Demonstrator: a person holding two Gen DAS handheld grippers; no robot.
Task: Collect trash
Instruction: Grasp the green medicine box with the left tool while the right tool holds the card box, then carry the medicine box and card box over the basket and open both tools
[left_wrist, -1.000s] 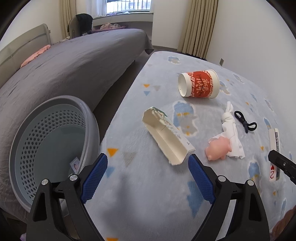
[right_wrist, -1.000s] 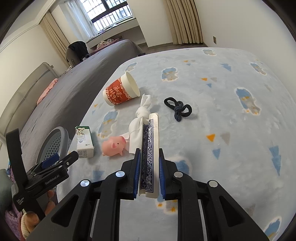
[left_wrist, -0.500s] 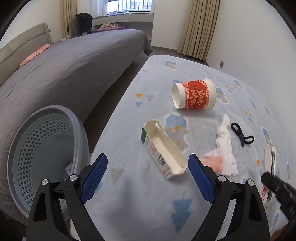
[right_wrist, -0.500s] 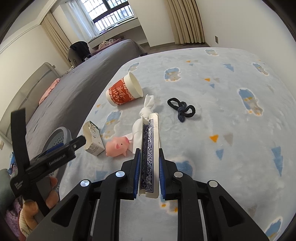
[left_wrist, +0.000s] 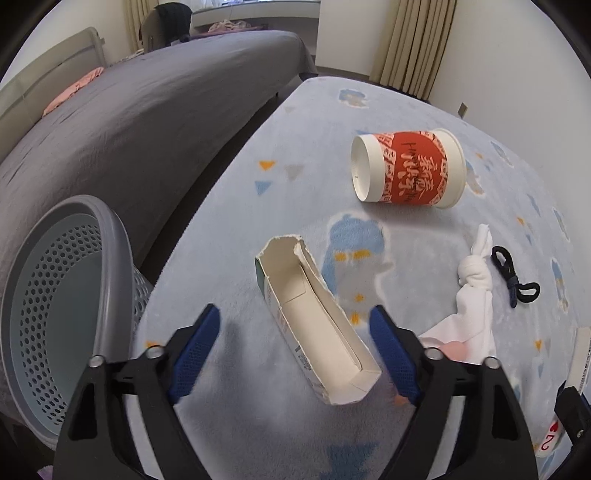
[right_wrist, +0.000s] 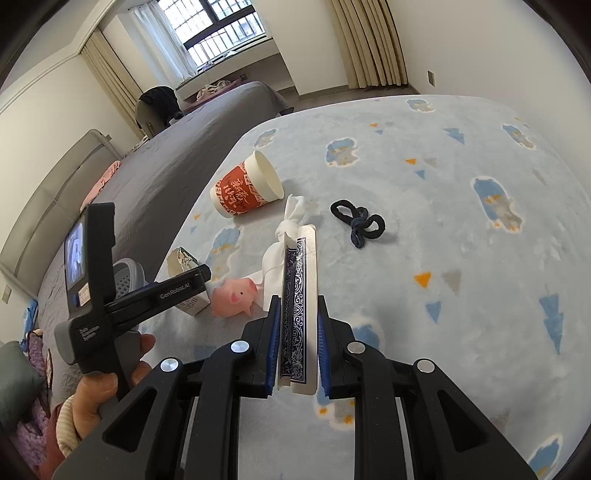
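Spread with a pale blue blanket (left_wrist: 258, 435), the bed holds a torn carton (left_wrist: 317, 328), over which the left claw (left_wrist: 295, 354) has come, jaws just narrowing but not touching, ready to grasp, while the right claw (right_wrist: 295, 350) stays clamped on playing cards (right_wrist: 299, 295).

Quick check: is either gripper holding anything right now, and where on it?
The right gripper clamps a deck of playing cards at its near end. The left gripper, jaws just closing, straddles the torn carton without touching it.
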